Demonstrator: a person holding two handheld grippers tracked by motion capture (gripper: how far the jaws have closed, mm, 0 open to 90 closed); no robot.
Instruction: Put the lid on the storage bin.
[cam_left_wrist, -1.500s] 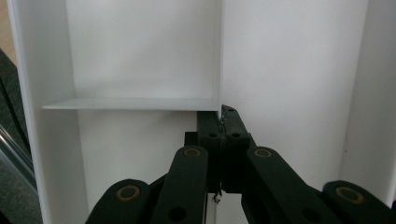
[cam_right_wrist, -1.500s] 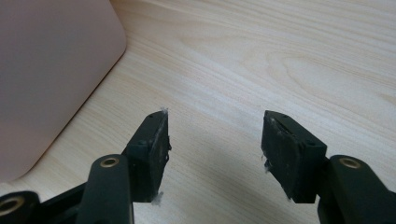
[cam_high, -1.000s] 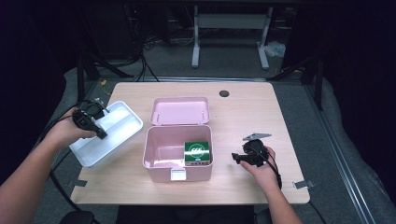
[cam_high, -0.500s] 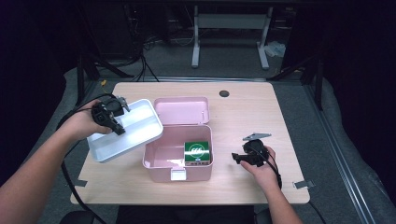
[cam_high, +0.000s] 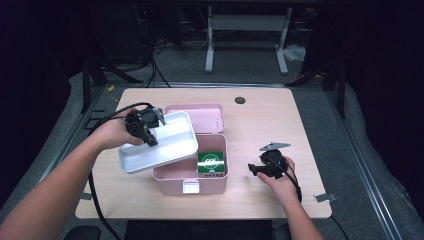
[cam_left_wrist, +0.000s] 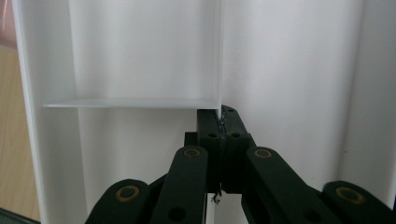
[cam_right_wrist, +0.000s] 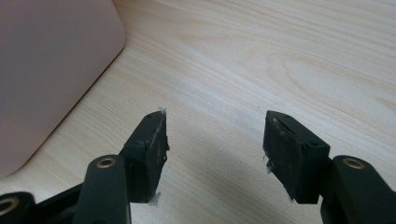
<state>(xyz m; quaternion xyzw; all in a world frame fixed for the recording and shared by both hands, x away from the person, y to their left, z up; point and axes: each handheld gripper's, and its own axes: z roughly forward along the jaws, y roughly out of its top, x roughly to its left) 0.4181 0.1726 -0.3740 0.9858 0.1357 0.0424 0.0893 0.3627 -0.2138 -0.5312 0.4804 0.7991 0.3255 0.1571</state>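
The left gripper (cam_high: 145, 131) pinches the white tray (cam_high: 165, 145) by its inner divider (cam_left_wrist: 219, 56), holding it tilted over the open pink box (cam_high: 192, 172), likely to seat it above the green packet (cam_high: 210, 161); the right gripper (cam_high: 265, 169) rests on the desk (cam_high: 260, 115) beside the box, its fingers (cam_right_wrist: 152, 135) spread and empty, apparently kept clear.

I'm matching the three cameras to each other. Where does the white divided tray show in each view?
High view: white tray, left of centre, overlapping the pink box.
Left gripper view: its divider wall, clamped by the left gripper.
Right gripper view: not in it.
Shared landmark: the wooden table.
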